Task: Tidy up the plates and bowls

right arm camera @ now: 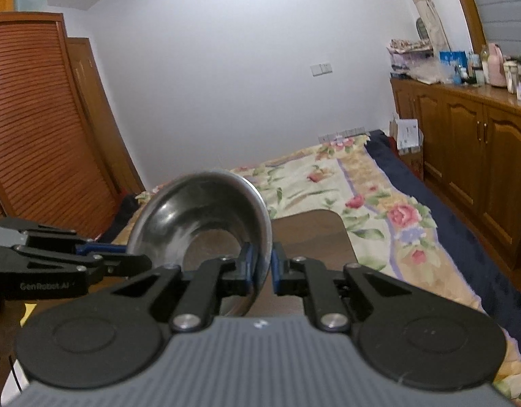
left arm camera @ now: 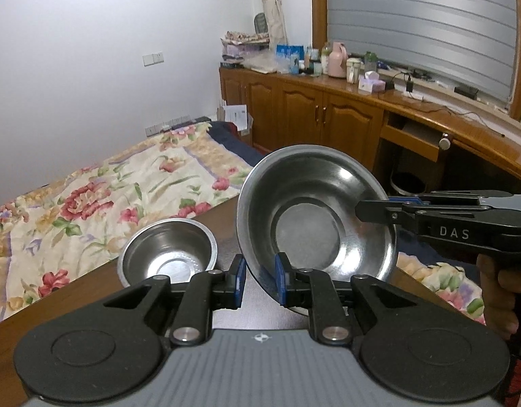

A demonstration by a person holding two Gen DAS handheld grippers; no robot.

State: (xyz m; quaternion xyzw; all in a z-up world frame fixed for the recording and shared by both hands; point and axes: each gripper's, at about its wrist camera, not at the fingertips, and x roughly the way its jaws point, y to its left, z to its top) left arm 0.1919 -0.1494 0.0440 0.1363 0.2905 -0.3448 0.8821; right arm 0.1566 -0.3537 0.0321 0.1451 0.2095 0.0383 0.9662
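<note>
A large steel bowl is held tilted above the dark wooden table. My left gripper straddles its lower rim, pads a little apart from the metal, so whether it grips is unclear. My right gripper is shut on the same bowl's rim; it shows in the left wrist view reaching in from the right. A smaller steel bowl sits upright on the table, left of the large one. The left gripper shows in the right wrist view.
A bed with a floral quilt lies beyond the table. Wooden cabinets with a cluttered top stand on the right, with a dustbin under the desk. A louvred wardrobe stands to the left.
</note>
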